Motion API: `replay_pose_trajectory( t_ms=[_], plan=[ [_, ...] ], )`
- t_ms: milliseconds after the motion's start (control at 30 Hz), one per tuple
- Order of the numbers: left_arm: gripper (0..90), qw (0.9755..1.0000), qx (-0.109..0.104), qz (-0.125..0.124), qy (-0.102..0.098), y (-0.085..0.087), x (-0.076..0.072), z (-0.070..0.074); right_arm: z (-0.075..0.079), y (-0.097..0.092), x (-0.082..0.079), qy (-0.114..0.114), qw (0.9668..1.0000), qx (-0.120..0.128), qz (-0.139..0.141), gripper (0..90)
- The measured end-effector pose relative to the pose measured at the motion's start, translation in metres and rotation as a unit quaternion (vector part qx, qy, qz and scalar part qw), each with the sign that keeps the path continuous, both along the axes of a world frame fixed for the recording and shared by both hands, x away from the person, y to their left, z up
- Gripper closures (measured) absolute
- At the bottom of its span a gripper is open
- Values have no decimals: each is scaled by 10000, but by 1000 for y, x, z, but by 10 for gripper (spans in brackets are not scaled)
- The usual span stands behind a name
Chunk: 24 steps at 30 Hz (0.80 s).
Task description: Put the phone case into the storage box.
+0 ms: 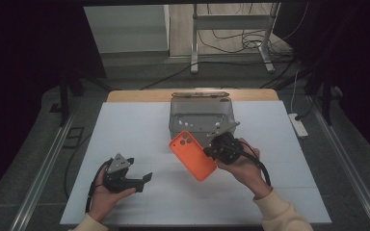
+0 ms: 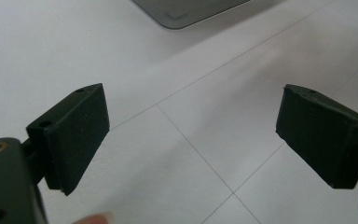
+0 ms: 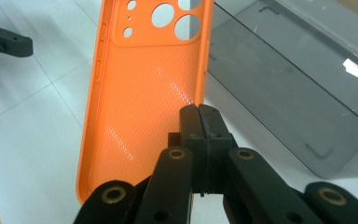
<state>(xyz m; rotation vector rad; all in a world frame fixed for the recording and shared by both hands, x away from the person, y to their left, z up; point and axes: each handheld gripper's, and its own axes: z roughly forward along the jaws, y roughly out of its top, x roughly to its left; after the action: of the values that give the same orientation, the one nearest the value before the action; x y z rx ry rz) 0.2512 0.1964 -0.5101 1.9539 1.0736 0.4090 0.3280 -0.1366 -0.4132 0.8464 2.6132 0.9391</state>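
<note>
An orange phone case point(image 1: 191, 155) with round camera cut-outs hangs tilted above the white table, just in front of a grey box point(image 1: 201, 118). My right gripper point(image 1: 212, 151) is shut on the case's right edge. The right gripper view looks into the case's hollow inside point(image 3: 144, 84), with the gripper point(image 3: 200, 116) pinching its side wall and the grey box point(image 3: 284, 93) right behind it. My left gripper point(image 1: 140, 169) rests low at the front left, held in a hand, apart from the case. Its jaws point(image 2: 191, 126) stand wide open over bare table with nothing between them.
The white table top point(image 1: 125, 130) has a wooden strip along its far edge. The grey box's corner point(image 2: 191, 9) lies ahead of the left gripper. A power strip point(image 1: 298, 125) and cables lie on the floor to the right, and a metal stand point(image 1: 231, 29) is behind.
</note>
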Motion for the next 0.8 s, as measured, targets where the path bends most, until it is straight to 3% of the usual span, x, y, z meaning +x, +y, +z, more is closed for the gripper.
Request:
replay_pose_trajectory(
  t_ms=[800],
  plan=[
    [96, 10000, 20, -3, 10, 0, 0, 1, -12, -29, -12, -7, 9999, -54, -143, 899]
  ],
)
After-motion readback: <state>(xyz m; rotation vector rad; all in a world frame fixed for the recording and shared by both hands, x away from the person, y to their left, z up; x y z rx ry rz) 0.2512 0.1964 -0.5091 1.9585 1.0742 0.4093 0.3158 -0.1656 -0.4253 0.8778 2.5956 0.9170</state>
